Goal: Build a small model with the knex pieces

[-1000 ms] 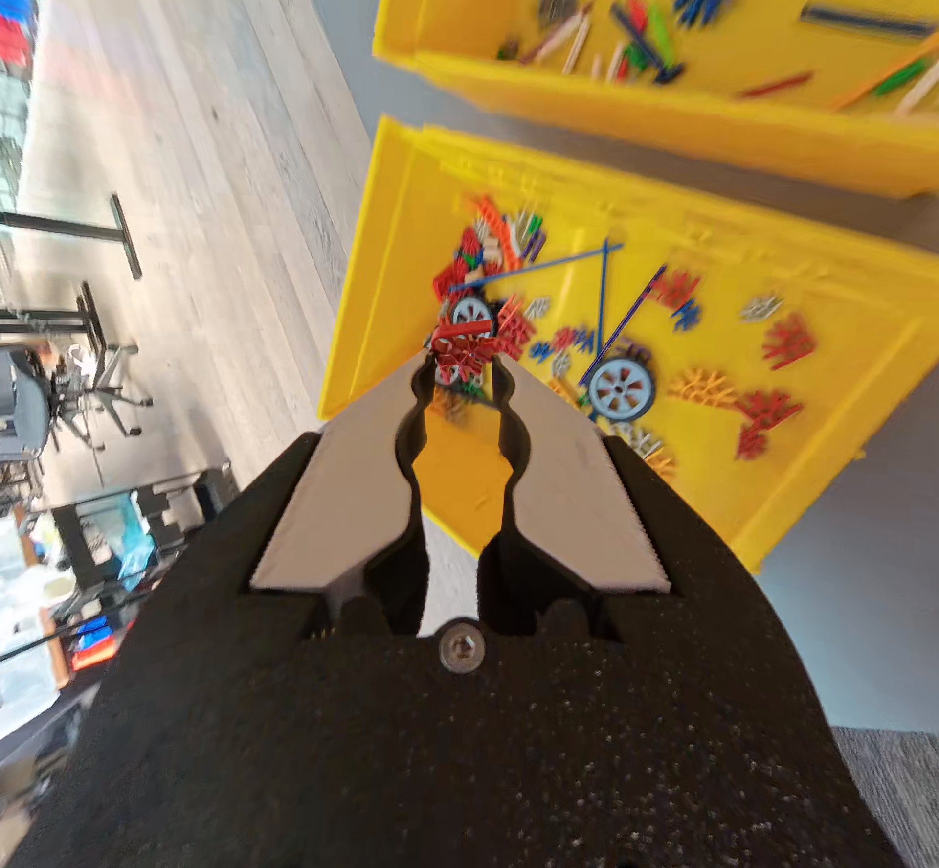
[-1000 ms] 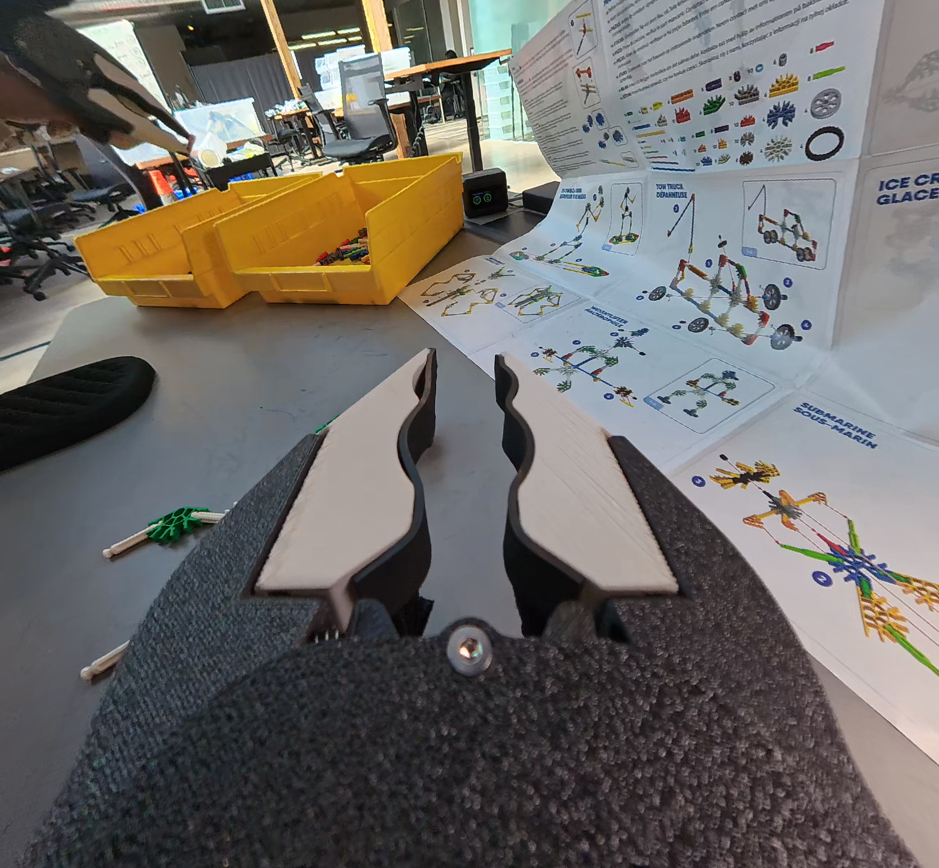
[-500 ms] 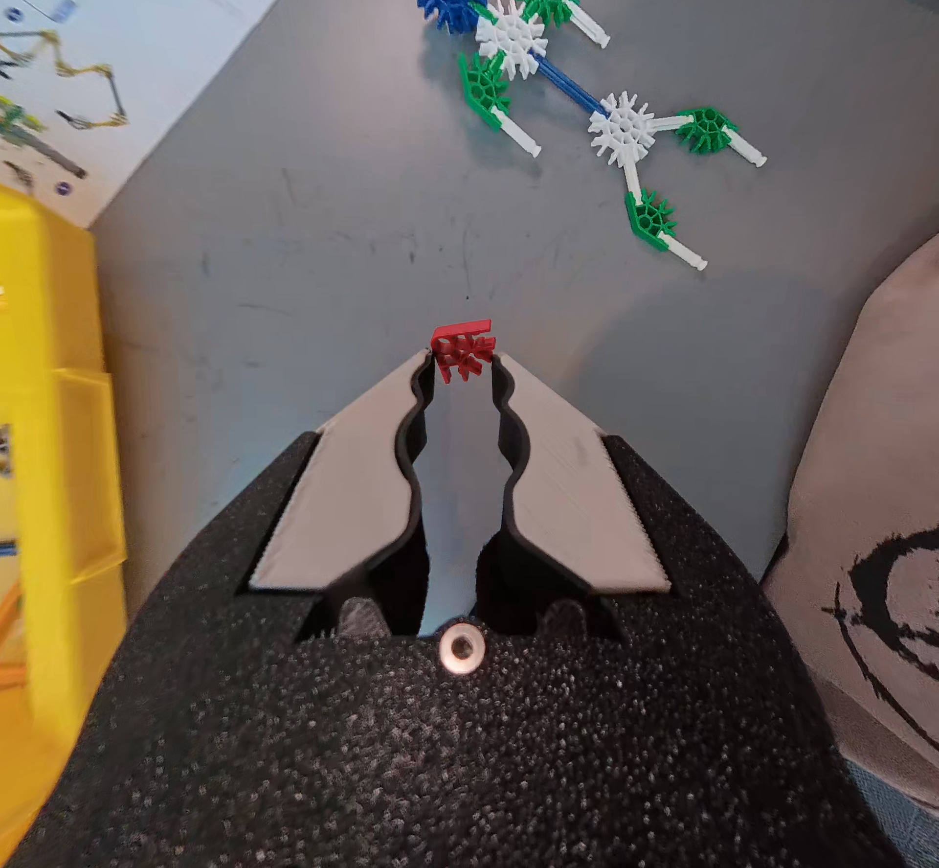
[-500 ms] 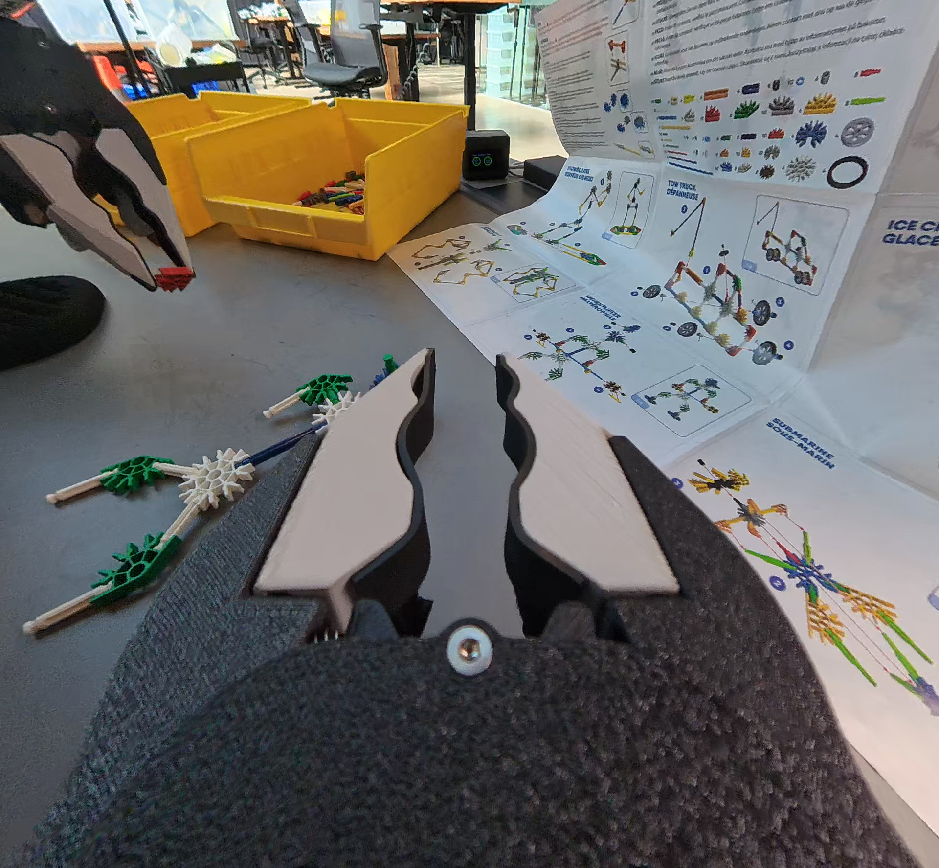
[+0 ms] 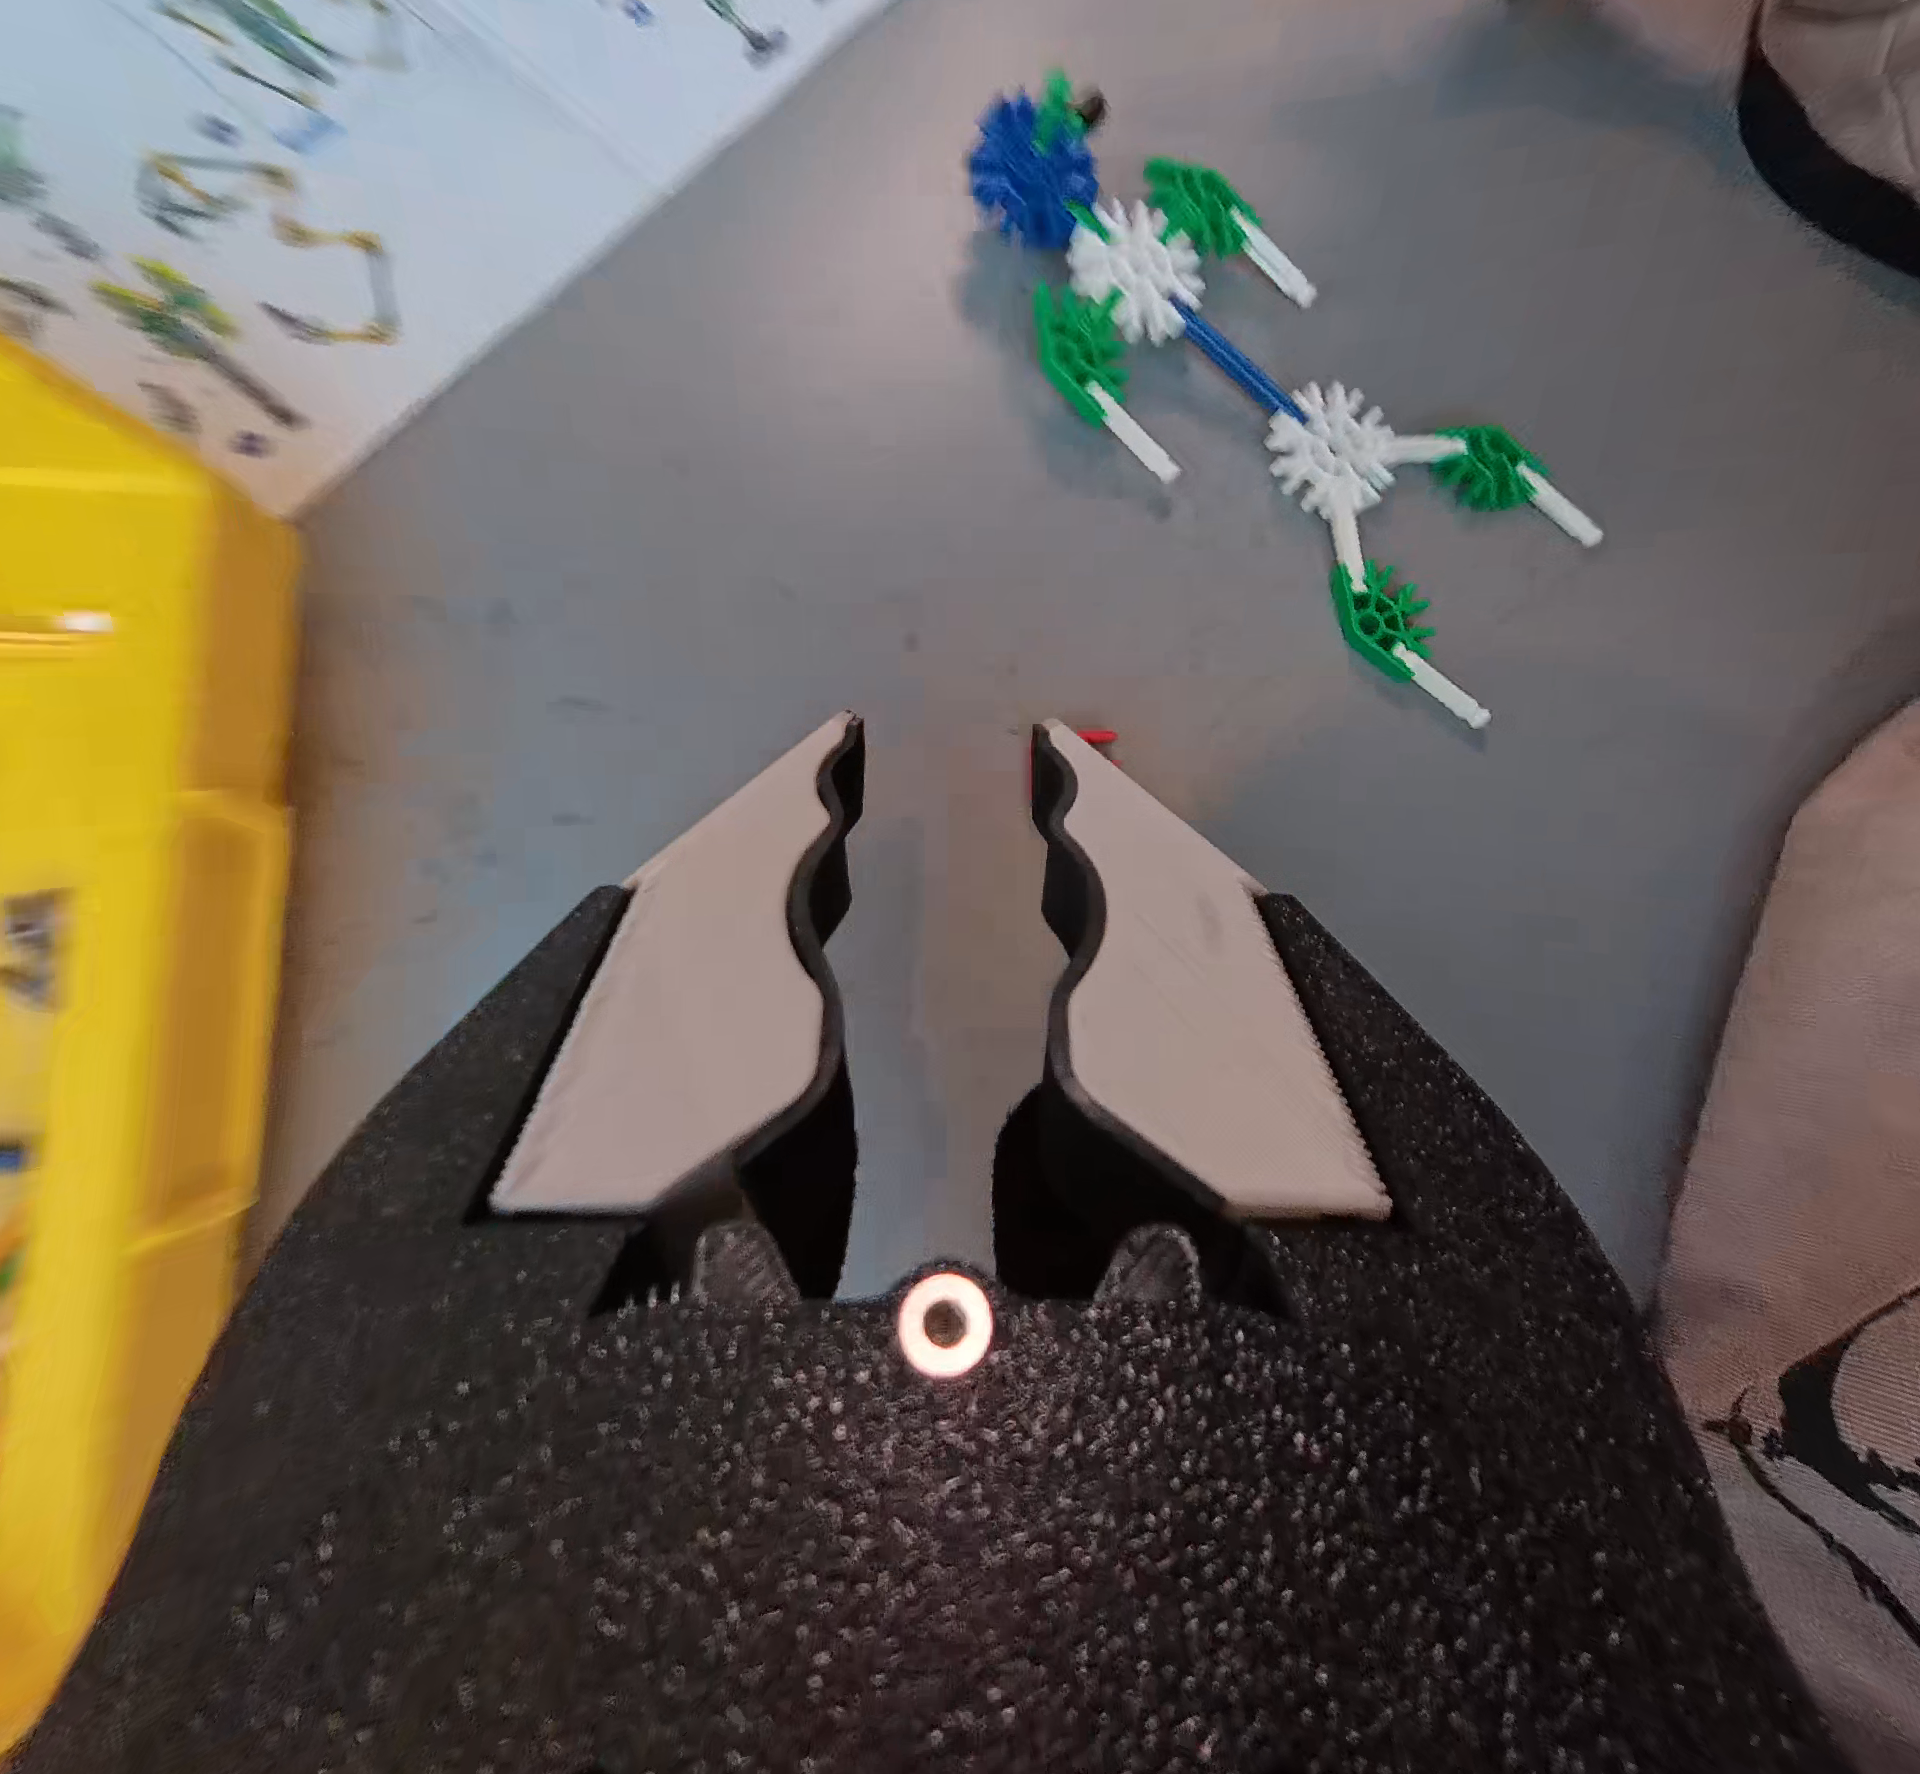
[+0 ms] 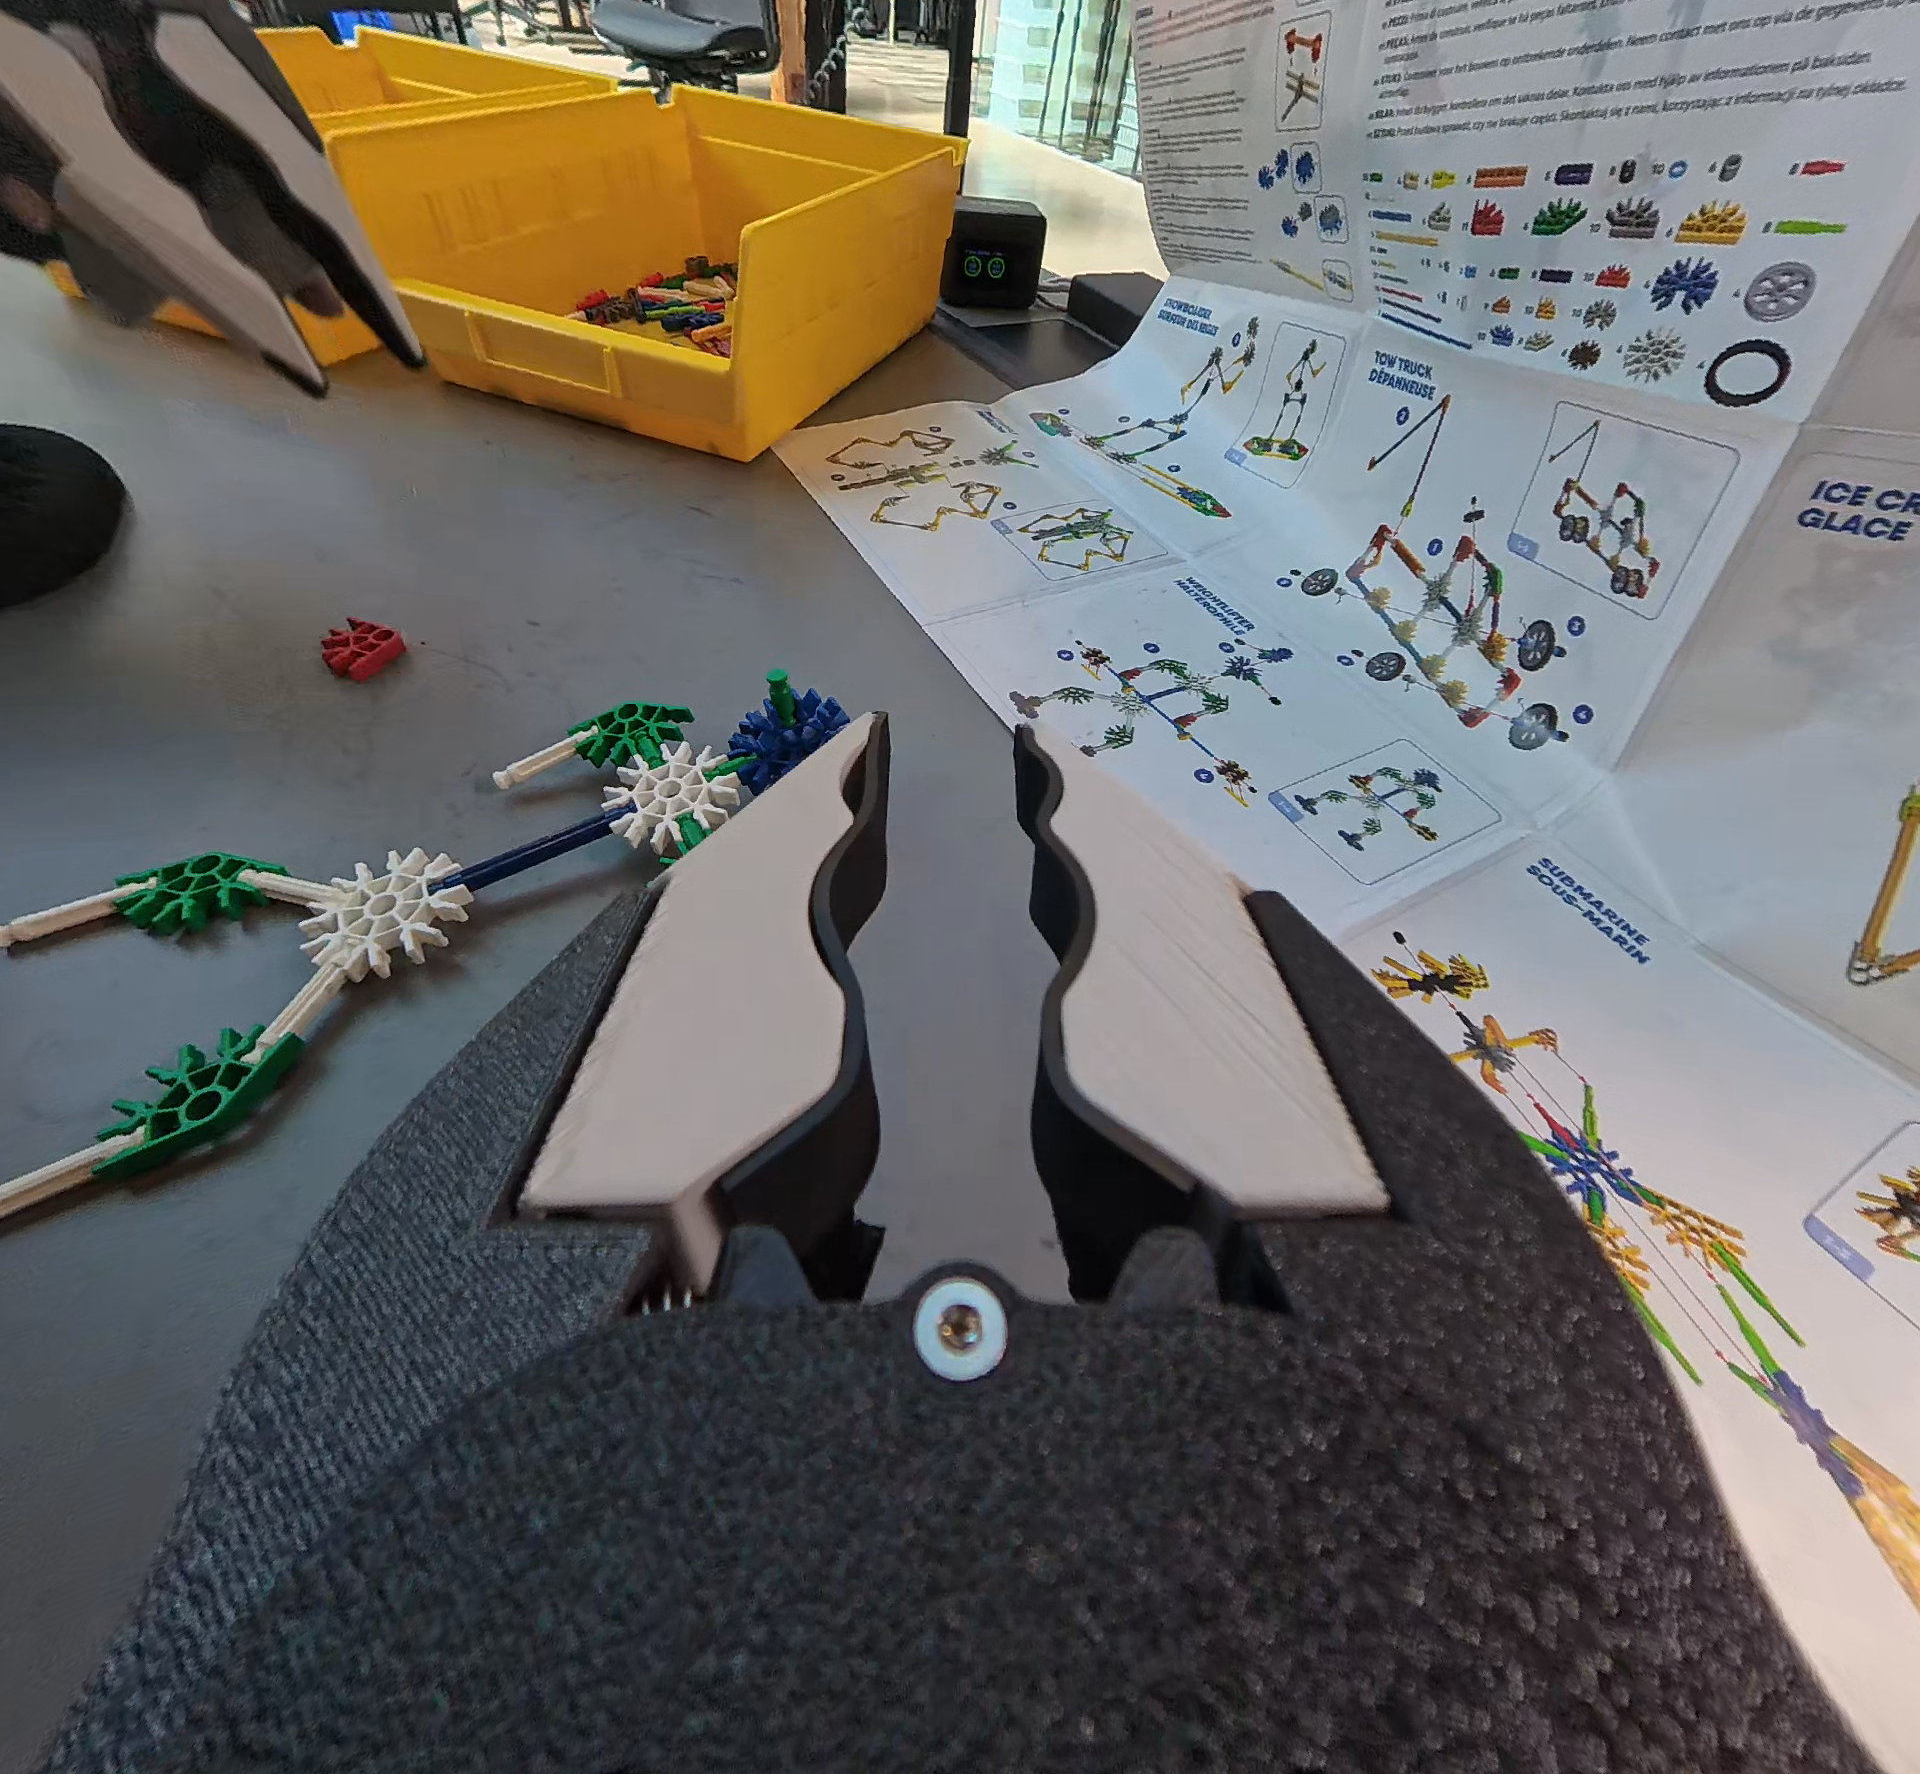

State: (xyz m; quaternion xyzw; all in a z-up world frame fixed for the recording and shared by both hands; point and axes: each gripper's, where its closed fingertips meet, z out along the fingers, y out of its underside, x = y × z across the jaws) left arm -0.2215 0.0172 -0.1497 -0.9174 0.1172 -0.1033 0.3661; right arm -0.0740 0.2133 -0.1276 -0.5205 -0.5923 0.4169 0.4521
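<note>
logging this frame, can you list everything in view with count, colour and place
red connector piece: 1, red, lying on the table, apart from both grippers
rod-and-connector model: 1, green, white and blue, flat on the table left of the right gripper
bins: 2, yellow, far side of the table, nearer one holding mixed coloured pieces
instruction sheet: 1, white, printed, on the table and folded upward at right
small box: 1, black, behind the bins
table: 1, grey
left gripper: 1, open, empty
right gripper: 1, open, empty
</note>
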